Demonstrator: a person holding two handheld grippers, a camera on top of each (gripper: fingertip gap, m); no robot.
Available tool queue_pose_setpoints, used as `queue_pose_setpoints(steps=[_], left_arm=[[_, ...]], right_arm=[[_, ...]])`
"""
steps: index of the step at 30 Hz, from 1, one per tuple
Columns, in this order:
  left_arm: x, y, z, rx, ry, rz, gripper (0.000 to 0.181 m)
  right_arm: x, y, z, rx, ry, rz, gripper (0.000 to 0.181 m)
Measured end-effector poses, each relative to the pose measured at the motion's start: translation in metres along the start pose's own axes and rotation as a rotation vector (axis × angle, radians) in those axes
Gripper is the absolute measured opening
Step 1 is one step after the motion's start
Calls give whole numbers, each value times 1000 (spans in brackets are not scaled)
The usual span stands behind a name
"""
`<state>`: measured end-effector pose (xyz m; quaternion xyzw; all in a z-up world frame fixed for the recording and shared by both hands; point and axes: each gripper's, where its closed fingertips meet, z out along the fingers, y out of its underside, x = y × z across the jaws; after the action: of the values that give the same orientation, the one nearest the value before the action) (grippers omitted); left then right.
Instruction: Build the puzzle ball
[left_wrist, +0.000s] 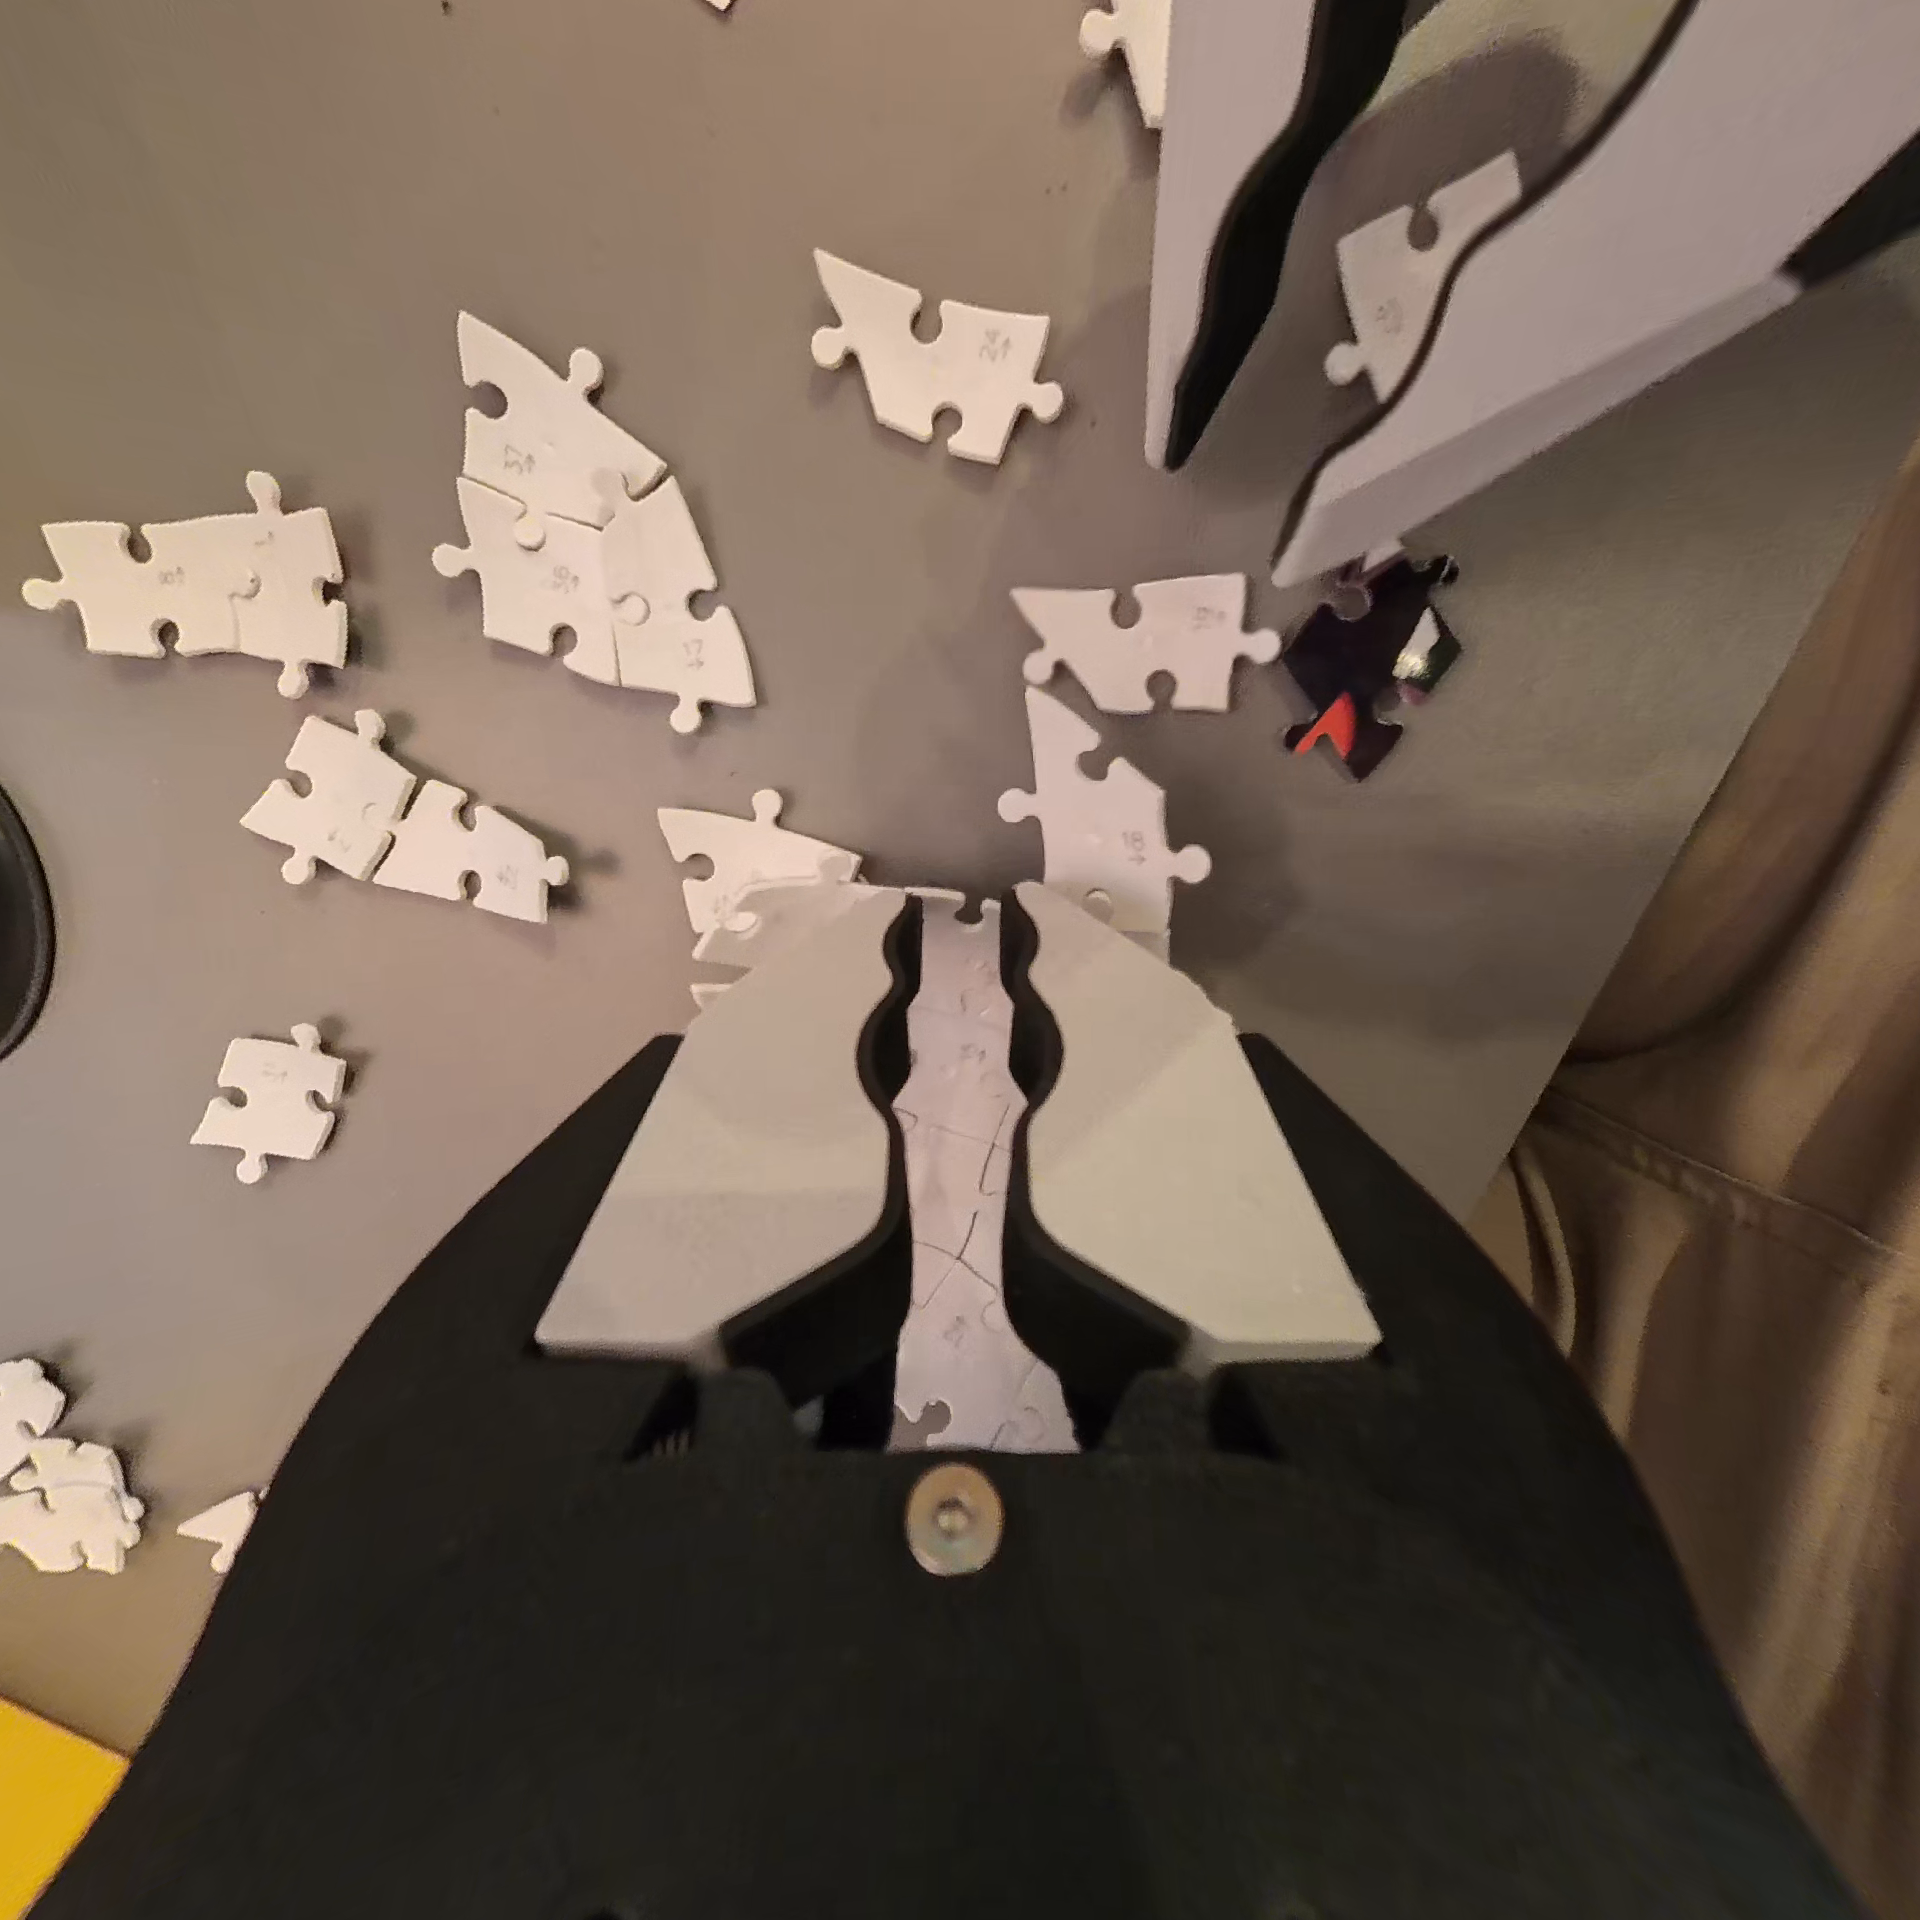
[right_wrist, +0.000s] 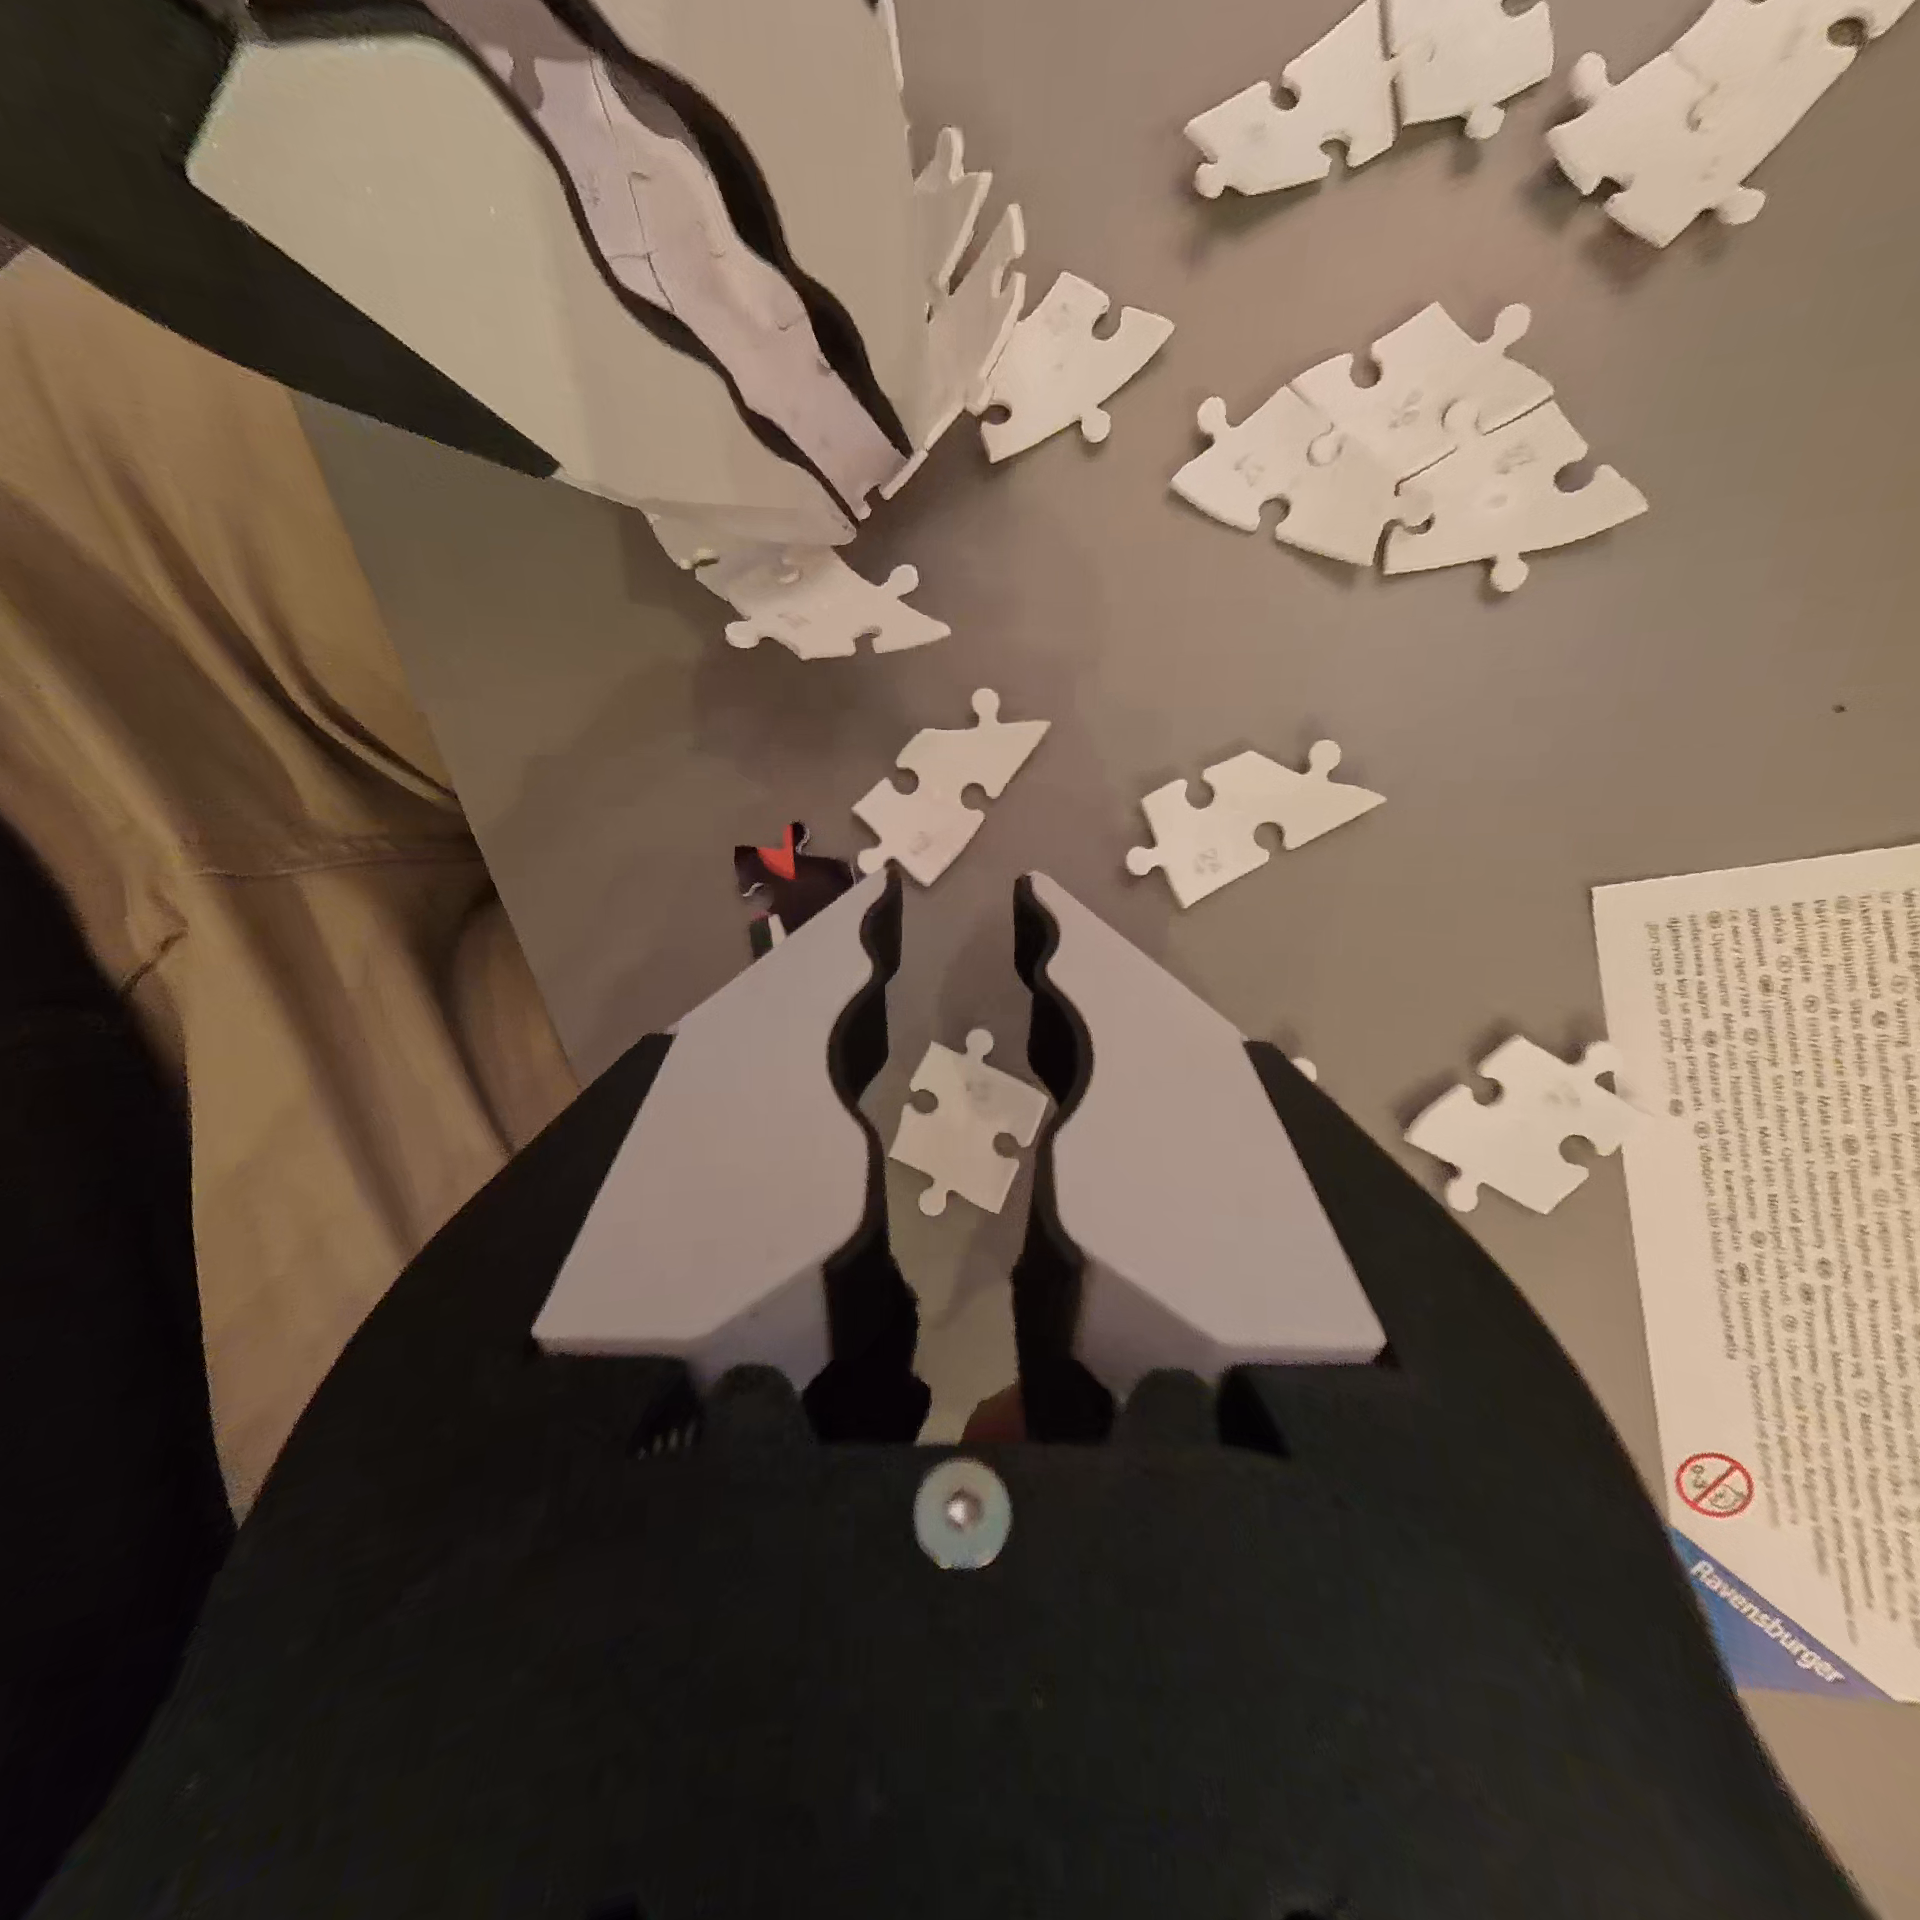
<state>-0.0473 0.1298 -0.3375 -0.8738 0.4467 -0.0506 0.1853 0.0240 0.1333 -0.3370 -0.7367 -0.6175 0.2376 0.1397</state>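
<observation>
Left gripper clamped on a joined strip of white puzzle pieces, standing over the grey surface. Right gripper parted narrowly, holding nothing (one loose piece lying below between the fingers). More white pieces scattered around, one dark printed piece near the edge.
</observation>
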Motion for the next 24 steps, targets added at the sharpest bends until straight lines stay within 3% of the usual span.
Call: queue_pose_setpoints(steps=[7,18,24], left_arm=[[2,1,2,-1,8,-4,15],[11,-2,6,-2,36,37,18],[6,-1,6,-14,4,33,18]], right_arm=[[-6,2,15,-46,38,-105,21],[0,-17,9,47,91,-173,24],[0,-10,11,22,73,-166,23]])
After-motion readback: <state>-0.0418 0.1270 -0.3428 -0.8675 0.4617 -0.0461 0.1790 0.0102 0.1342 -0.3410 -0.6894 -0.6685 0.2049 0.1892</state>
